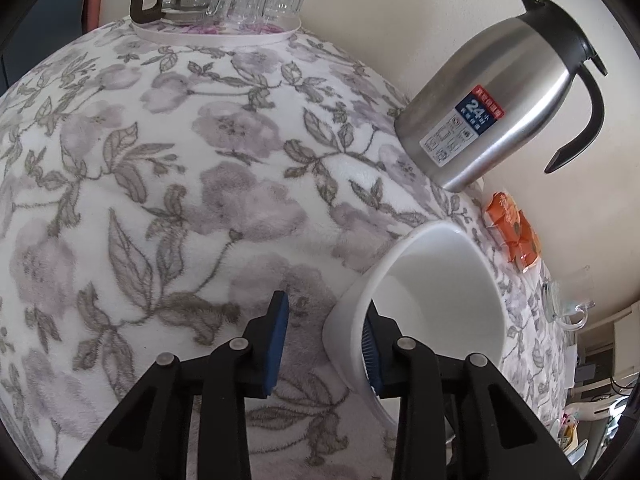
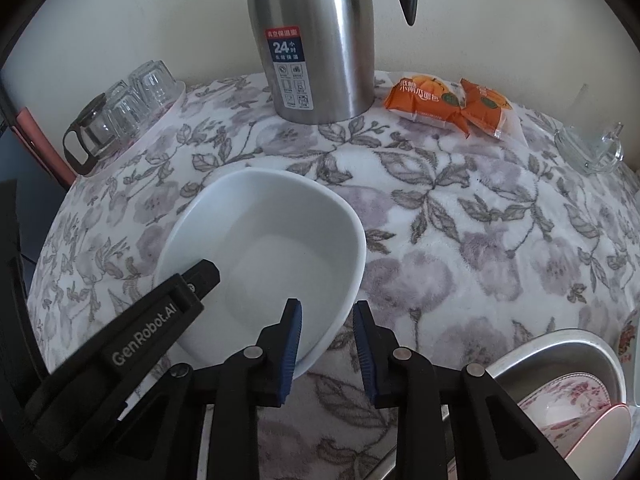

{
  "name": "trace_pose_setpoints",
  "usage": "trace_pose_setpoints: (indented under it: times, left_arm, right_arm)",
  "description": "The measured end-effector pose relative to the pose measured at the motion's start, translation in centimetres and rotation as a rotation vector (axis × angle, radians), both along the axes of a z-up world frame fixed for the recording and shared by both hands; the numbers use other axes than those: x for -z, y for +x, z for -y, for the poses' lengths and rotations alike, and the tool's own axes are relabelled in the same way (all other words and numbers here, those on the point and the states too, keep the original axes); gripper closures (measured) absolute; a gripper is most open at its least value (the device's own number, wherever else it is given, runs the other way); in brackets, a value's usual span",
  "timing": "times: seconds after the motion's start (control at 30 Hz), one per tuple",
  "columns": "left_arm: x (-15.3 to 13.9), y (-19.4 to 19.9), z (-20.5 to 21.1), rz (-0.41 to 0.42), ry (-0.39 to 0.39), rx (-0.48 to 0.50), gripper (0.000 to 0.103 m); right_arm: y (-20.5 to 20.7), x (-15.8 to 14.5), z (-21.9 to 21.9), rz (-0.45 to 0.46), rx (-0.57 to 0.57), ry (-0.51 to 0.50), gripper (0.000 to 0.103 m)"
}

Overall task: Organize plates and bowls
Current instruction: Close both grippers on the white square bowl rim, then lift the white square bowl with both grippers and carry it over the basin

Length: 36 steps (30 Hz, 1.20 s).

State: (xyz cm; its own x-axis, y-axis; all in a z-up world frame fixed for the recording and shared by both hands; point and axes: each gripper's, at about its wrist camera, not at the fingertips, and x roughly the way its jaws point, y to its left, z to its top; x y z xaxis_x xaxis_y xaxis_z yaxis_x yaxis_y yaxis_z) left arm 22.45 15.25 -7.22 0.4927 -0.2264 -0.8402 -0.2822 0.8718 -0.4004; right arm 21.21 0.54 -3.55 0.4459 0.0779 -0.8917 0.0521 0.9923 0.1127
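My left claw (image 1: pixel 326 344) and my right claw (image 2: pixel 326 354) each straddle the rim of the white square ceramic bowl (image 2: pixel 272 248) near the front edge of the worktop (image 2: pixel 460 240) with its grey-and-mauve floral cloth. Both stand partly open, one blue pad inside the bowl and one outside; whether the pads press the rim I cannot tell. The brushed-steel vacuum jug (image 2: pixel 316 40) stands at the back edge. At the front right corner, rose-patterned dishes (image 2: pixel 568 404) sit in a metal basin (image 2: pixel 560 344).

Both wrist cameras look steeply down, close over one white bowl (image 1: pixel 436 292) (image 2: pixel 272 252), from opposite rims.
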Motion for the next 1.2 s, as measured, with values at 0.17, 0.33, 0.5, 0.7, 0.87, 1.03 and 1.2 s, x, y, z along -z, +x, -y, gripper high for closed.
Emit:
trace_pose_setpoints:
  times: [0.17, 0.33, 0.5, 0.7, 0.87, 1.03, 1.2]
  left_arm:
    - [0.4, -0.1, 0.0, 0.002, -0.044, 0.017, 0.084]
    - [0.2, 0.0, -0.3, -0.016, -0.064, 0.025, 0.091]
    - [-0.8, -0.5, -0.3, -0.009, -0.072, 0.047, 0.092]
    - [-4.6, -1.3, 0.6, 0.054, -0.037, 0.078, 0.092]
    - [-7.5, -2.4, 2.0, 0.090, -0.025, 0.104, 0.092]
    - [-9.6, -4.0, 3.8, 0.115, -0.021, 0.134, 0.092]
    - [-11.3, -5.6, 5.8, 0.142, -0.013, 0.182, 0.091]
  right_arm:
    - [-0.3, -0.3, -0.1, 0.006, -0.015, 0.023, 0.082]
    - [-0.8, -1.1, 0.0, 0.025, -0.027, 0.041, 0.083]
    - [-1.6, -2.8, 0.1, 0.064, -0.033, 0.039, 0.083]
    - [-3.2, -5.8, 1.0, 0.130, -0.025, 0.045, 0.083]
    - [-5.0, -8.2, 2.5, 0.172, -0.004, 0.064, 0.083]
    - [-7.2, -10.7, 4.4, 0.221, 0.017, 0.081, 0.083]
    - [-9.6, -12.1, 6.9, 0.248, 0.048, 0.121, 0.084]
